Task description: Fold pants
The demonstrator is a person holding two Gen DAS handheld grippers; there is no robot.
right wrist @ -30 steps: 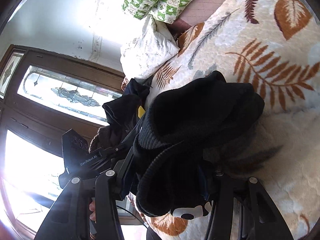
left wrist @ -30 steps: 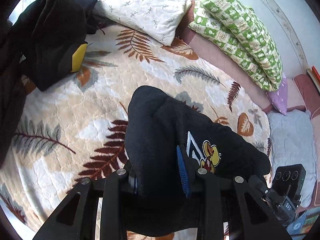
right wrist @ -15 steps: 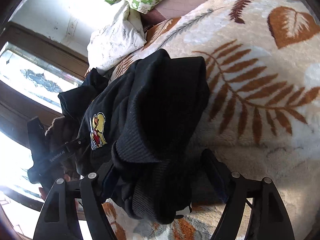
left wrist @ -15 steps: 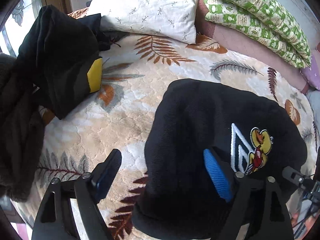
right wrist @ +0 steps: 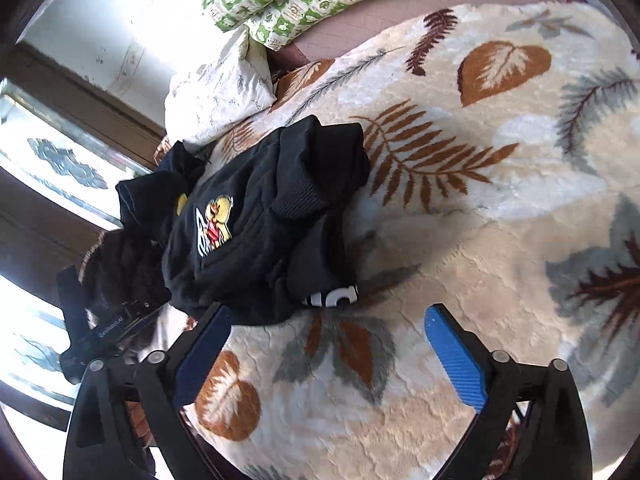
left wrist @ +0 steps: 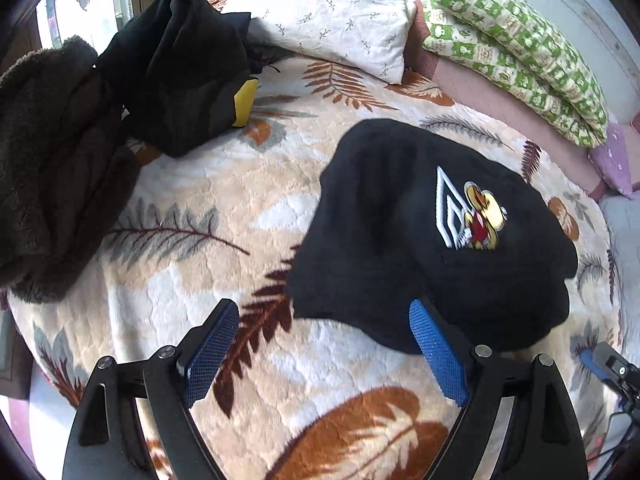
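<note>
Black pants (left wrist: 432,236) lie folded in a bundle on the leaf-print blanket (left wrist: 224,208), and both my grippers are empty.

My left gripper (left wrist: 324,344) is spread wide near the bundle's near edge; my right gripper (right wrist: 328,344) is wide too, just near of it. A white pillow (left wrist: 332,16) sits at the far side, and dark clothes (left wrist: 176,68) are heaped far left.

We see the black pants (left wrist: 420,232) folded into a compact bundle, duck patch up, just ahead of our open grippers

Both wrist views closely share the pants (left wrist: 420,232).
</note>
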